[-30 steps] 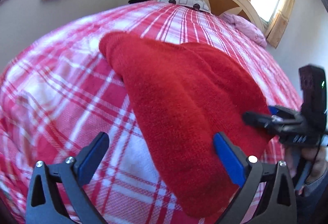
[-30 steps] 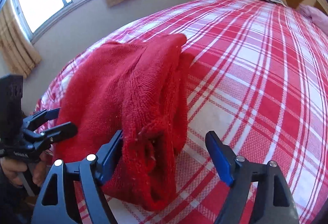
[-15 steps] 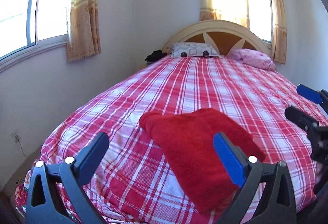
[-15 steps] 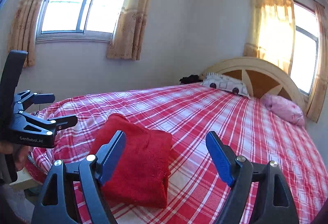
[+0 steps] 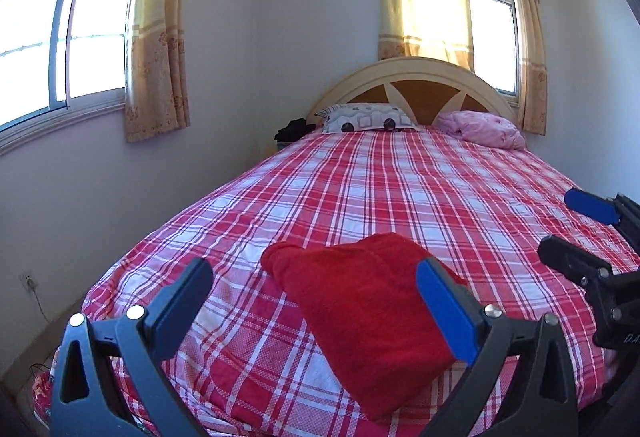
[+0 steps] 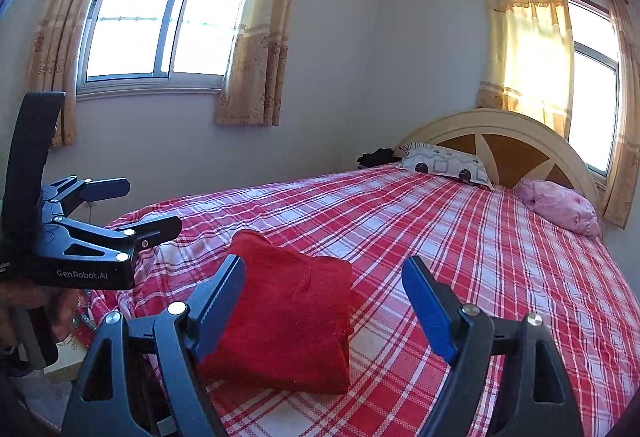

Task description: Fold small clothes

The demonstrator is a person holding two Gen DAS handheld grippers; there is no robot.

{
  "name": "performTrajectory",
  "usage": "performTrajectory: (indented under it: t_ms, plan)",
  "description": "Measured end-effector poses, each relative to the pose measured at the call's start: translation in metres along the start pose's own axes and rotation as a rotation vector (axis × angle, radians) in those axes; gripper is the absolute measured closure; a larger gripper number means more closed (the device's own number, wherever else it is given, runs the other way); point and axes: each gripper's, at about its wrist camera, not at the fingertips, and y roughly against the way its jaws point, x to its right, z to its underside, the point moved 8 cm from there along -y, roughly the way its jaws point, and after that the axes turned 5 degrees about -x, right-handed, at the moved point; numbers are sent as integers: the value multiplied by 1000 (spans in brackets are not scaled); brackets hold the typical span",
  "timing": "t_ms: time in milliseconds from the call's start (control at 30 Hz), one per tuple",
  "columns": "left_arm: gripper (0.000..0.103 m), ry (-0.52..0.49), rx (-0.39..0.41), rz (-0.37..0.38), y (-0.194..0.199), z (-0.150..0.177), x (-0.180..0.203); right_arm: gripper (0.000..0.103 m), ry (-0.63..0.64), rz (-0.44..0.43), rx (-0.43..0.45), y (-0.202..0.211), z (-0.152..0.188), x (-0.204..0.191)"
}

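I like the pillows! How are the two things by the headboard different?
The patterned pillow is white with grey squares and dark circles; the pink pillow is plain pink. The patterned pillow lies flat and smooth; the pink pillow looks crumpled and lumpy. Both rest at the head of the plaid bed.

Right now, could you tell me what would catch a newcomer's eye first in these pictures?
The folded red sweater lies near the foot of the bed, bright against the red plaid bedspread. Both open grippers, left and right, hang above it, touching nothing. Behind stand the arched headboard and sunlit curtains.
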Motion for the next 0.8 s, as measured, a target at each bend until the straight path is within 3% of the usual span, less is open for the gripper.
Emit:
performTrajectory:
  t_ms: [800]
  plan:
    - [0,3,-27,-20,-3,6,-4,22,-40,-10,-6,-3,-2,1]
